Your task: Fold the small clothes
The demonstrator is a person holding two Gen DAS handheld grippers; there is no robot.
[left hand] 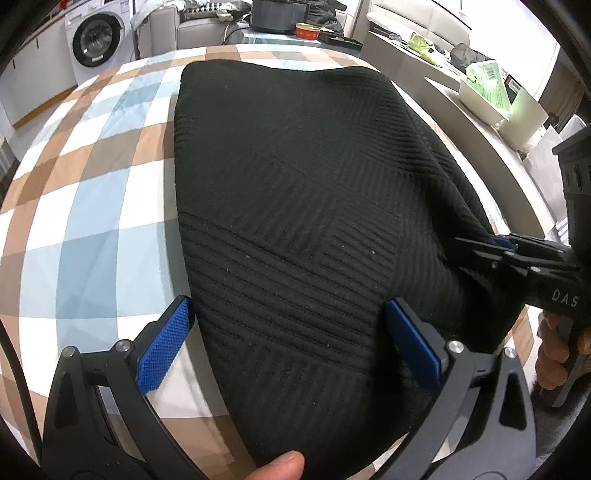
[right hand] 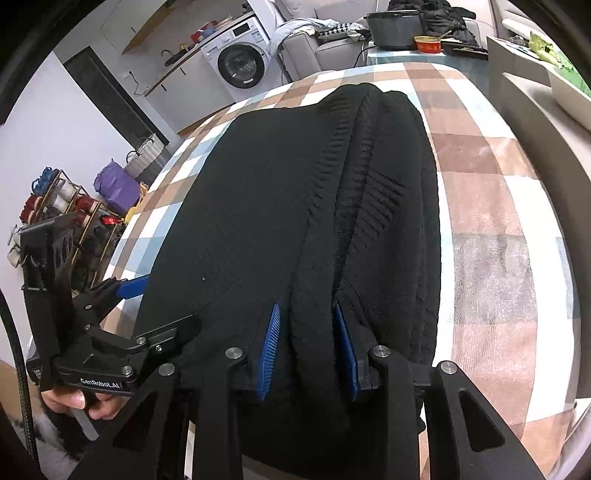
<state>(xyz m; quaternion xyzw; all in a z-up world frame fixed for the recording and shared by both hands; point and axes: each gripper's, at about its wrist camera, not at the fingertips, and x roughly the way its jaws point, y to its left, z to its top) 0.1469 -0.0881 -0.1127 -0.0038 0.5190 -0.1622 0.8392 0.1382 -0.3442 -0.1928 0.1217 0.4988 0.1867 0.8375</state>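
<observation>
A black ribbed knit garment (left hand: 295,206) lies folded on the checked cloth of the table (left hand: 92,192). My left gripper (left hand: 288,339) is open, its blue pads wide apart over the garment's near left edge. My right gripper (right hand: 306,350) is shut on a thick fold of the garment (right hand: 295,229) at its near right edge; it also shows at the right of the left wrist view (left hand: 495,245). The left gripper shows at the lower left of the right wrist view (right hand: 147,306).
A washing machine (left hand: 98,37) stands beyond the table's far left. A dark pot (left hand: 280,14) and a red bowl (left hand: 306,31) sit past the far edge. A pale counter (left hand: 491,155) with a tray runs along the right.
</observation>
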